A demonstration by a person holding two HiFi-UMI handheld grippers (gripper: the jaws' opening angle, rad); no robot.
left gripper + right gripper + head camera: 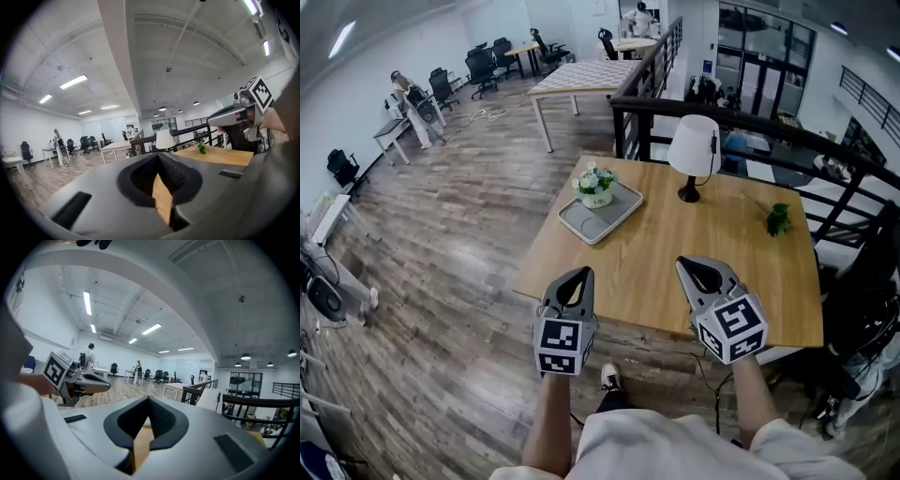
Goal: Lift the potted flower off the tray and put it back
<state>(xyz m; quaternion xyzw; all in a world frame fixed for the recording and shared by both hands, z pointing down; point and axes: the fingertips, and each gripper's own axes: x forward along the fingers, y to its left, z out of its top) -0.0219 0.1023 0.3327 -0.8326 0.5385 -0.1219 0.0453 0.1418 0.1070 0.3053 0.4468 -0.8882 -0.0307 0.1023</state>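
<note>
While holding the left gripper (578, 274) and the right gripper (692, 264) side by side above the near edge of the tabletop (675, 216), looking down first on a wide plank floor (441, 244), grey-brown and streaky. Taking in the tabletop next: squarish, smooth, pale honey wood, backed by a black metal railing (656, 101). Noting a lamp (694, 145) toward the far edge, with a white cone shade, dark stem and round foot. Finding the tray (577, 225) on the far left part of the tabletop, a light grey rounded square with a raised lip, turned diamond-wise. Spotting the potted flower (597, 185) standing upright in the tray, a small pale pot with white and greenish blooms bunched into a dome. Catching a small green leafy sprig (778, 218) lying at the far right. Showing both pairs of matte grey jaws pressed together, gripping nothing. Placing the potted flower well apart from them, ahead of the left jaws, ahead and leftward of the right.
</note>
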